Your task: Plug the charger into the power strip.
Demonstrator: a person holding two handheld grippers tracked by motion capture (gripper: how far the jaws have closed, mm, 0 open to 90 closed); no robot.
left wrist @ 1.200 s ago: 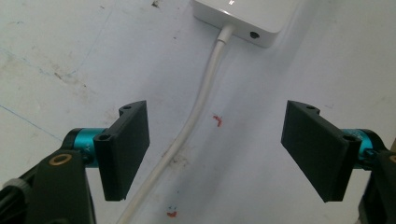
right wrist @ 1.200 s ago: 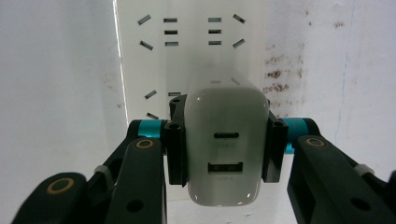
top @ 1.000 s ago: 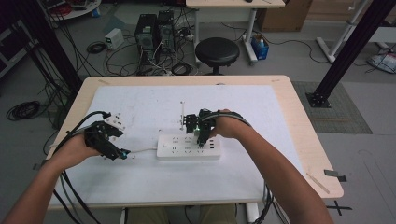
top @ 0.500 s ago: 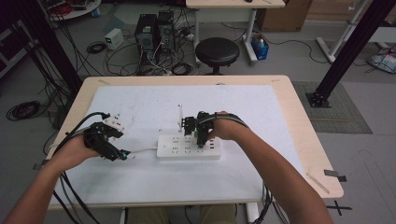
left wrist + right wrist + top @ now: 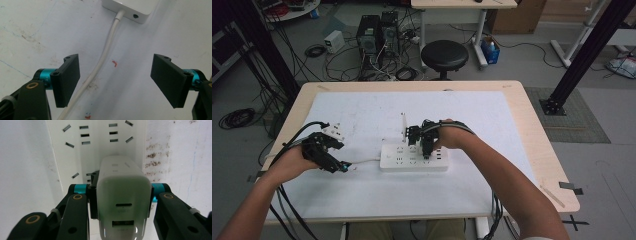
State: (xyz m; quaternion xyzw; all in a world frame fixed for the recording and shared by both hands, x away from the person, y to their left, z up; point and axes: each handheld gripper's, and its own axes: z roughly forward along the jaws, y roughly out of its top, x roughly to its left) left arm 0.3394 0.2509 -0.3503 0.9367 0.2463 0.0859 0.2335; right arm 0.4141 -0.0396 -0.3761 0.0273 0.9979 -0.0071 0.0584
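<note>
**Charger block going into the strip**

Right tool (image 5: 120, 202) is clamped on a white rounded-plastic USB charger block (image 5: 121, 205), jaws pressing its two flat sides, ports facing the camera. The block sits directly over the white rectangular plastic power strip (image 5: 414, 157), which lies mid-counter (image 5: 492, 120) w/ its white round cord (image 5: 100, 67) running off to the person's left. Can't tell whether the prongs are seated yet.

Handling, as I judge it: block is light, rigid and smooth, so prob. a bit slippery; flat side faces are the right grab spot, not the rounded corners. Needs a straight push, no tilt, or the prongs may bind. The strip is light too and may slide.

Left tool (image 5: 115, 80) stands open above the cord near the strip's end, holding nothing; approx. placed to steady it.
</note>
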